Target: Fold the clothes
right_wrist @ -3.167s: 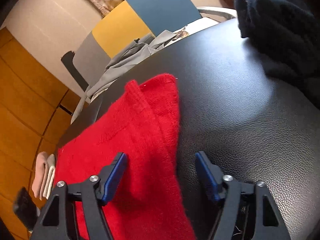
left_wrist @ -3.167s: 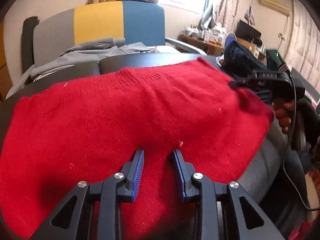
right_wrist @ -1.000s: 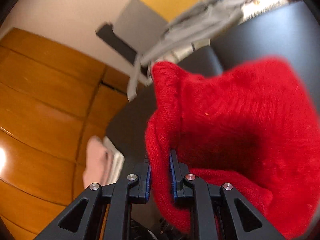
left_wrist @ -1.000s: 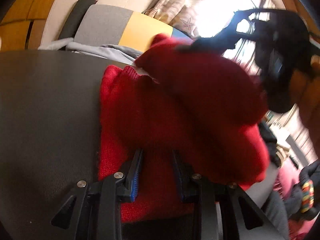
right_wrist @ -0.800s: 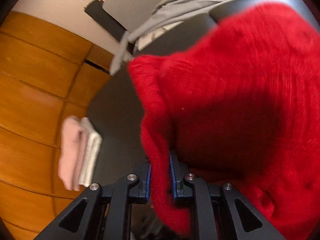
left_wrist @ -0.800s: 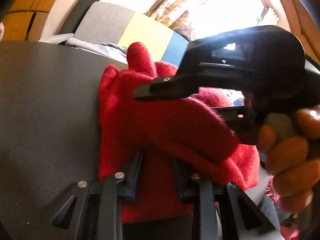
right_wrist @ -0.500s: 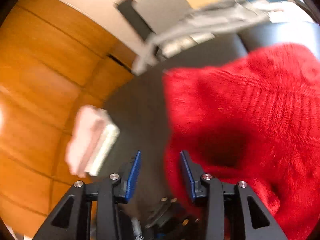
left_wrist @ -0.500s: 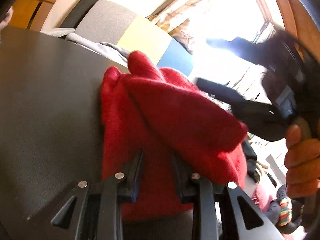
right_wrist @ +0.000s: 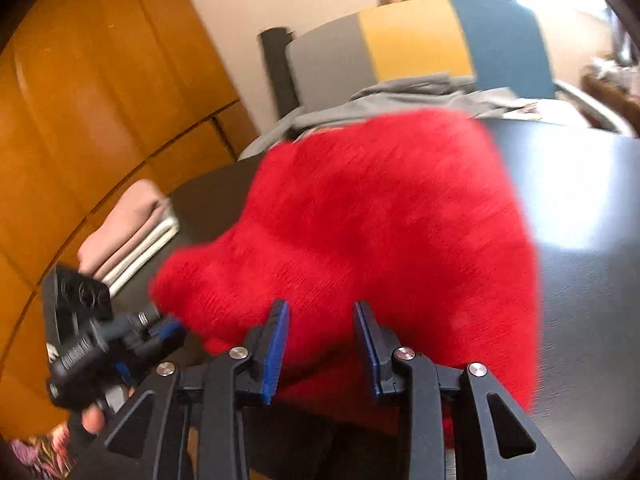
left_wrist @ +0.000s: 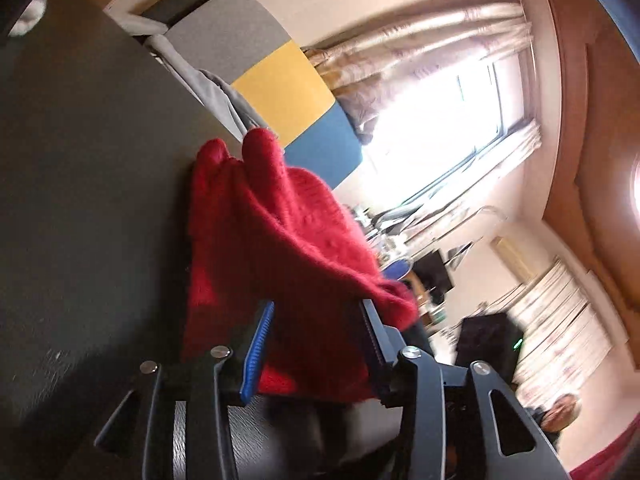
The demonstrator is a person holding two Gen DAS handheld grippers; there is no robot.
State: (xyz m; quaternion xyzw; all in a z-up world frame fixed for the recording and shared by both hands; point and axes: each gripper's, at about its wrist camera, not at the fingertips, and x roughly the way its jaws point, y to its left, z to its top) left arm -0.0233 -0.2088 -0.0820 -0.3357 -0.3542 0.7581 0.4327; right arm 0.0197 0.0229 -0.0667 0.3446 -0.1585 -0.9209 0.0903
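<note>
A red knit sweater (left_wrist: 272, 248) lies folded over itself on the black leather surface (left_wrist: 80, 200). My left gripper (left_wrist: 316, 344) is open at the sweater's near edge, with red knit lying between its fingers. In the right wrist view the sweater (right_wrist: 384, 232) is a rumpled red heap. My right gripper (right_wrist: 322, 340) is open just above its near edge. The left gripper also shows in the right wrist view (right_wrist: 160, 332) at the lower left, at the sweater's corner.
A grey, yellow and blue chair back (right_wrist: 416, 44) with grey clothes (right_wrist: 400, 100) draped on it stands behind the surface. A folded pink and white stack (right_wrist: 128, 232) lies at the left by the wooden wall (right_wrist: 80, 120). A bright window (left_wrist: 440, 132) is to the right.
My right gripper let go of the sweater flap it carried over and drew back, open. My left gripper opened wider and tilted. The sweater now lies doubled over.
</note>
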